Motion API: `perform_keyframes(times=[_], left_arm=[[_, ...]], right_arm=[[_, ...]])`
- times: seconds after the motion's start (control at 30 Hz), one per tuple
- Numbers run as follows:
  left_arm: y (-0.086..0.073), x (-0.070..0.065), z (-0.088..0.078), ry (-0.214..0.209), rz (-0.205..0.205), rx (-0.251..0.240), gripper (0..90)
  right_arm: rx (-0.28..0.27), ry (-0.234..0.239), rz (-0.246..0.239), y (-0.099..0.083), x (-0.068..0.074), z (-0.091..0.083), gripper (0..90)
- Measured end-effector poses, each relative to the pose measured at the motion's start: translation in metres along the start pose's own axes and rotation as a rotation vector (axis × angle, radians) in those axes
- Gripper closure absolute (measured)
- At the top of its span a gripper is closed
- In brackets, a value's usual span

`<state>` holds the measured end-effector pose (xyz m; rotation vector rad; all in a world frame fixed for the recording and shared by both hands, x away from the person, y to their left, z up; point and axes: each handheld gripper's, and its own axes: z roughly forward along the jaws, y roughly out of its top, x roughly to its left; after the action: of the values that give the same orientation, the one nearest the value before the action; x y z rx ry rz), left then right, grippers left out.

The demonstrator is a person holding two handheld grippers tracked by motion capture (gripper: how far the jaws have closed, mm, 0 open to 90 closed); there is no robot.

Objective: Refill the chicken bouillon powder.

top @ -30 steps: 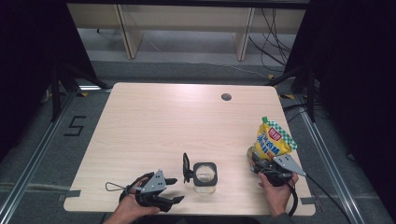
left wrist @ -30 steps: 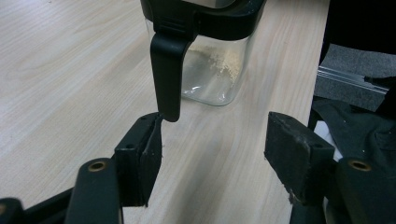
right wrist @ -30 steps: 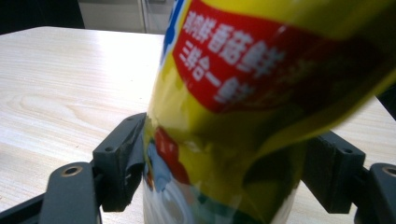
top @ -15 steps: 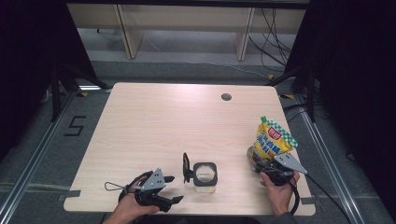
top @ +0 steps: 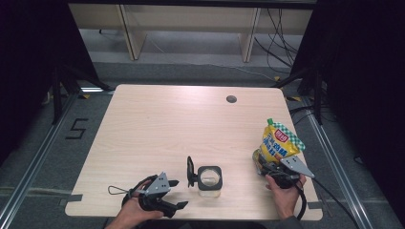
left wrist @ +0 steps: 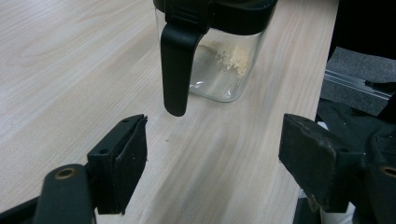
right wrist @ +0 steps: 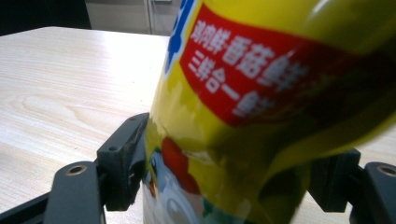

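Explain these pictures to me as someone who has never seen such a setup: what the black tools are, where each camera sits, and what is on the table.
A person sits at a wooden table with a hand-held two-jaw gripper in each hand. The high view looks down from above; the other two cameras ride on the grippers and look along their black jaws. The left gripper is open and empty; its jaws have just been opening. In front of it stands a clear jar with a black rim, its lid flipped up, a little pale powder inside. The right gripper is closed on a yellow snack bag, held upright at the table's right edge.
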<state>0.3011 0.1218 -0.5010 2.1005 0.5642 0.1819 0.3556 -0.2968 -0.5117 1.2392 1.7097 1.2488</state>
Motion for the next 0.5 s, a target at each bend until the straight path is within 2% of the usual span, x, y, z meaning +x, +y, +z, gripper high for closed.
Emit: perform_keyframes(times=[0.03, 0.07, 0.1, 0.13, 0.17, 0.2, 0.27, 0.33, 0.37, 0.47, 0.5], left_arm=[[-0.0001, 0.0, 0.0006, 0.002, 0.006, -0.003, 23.7], [-0.0002, -0.0014, 0.001, 0.001, -0.006, -0.006, 23.8], [-0.0003, -0.0008, 0.0018, -0.003, -0.002, -0.006, 23.9], [0.0001, -0.0004, 0.0011, 0.003, 0.012, 0.006, 23.9], [-0.0002, -0.0017, 0.0023, -0.005, -0.003, -0.008, 24.0], [-0.0001, -0.0013, 0.0025, -0.007, 0.004, -0.008, 24.0], [0.0003, -0.0001, 0.0019, -0.007, 0.018, 0.002, 24.1], [0.0, -0.0007, 0.0019, -0.001, 0.007, -0.003, 24.1], [0.0, -0.0007, 0.0018, -0.001, 0.007, -0.003, 24.2], [0.0001, -0.0007, 0.0018, -0.011, 0.019, -0.001, 24.5], [-0.0004, -0.0021, 0.0019, -0.011, 0.001, 0.001, 24.6]], right_arm=[[0.001, -0.004, 0.025, -0.0003, 0.0025, -0.0004, 26.8], [-0.004, -0.008, 0.004, -0.0005, 0.001, 0.0006, 26.8], [-0.002, -0.02, 0.019, -0.0005, 0.0027, 0.0011, 26.9], [-0.004, -0.018, 0.005, -0.0002, 0.0013, 0.002, 26.9], [-0.006, -0.009, 0.015, 0.0, 0.0019, 0.0018, 27.2], [0.0, 0.001, 0.022, -0.0001, 0.0022, 0.0014, 27.3], [0.006, 0.007, 0.002, 0.001, 0.0015, 0.0026, 27.9], [0.014, 0.003, -0.009, 0.0029, 0.0018, 0.002, 29.1], [0.017, -0.016, -0.009, 0.0041, 0.0039, 0.0022, 29.9], [0.019, -0.018, -0.103, 0.0073, 0.0056, 0.0027, 31.8], [0.005, -0.013, -0.105, 0.0075, 0.0071, 0.003, 32.3]])
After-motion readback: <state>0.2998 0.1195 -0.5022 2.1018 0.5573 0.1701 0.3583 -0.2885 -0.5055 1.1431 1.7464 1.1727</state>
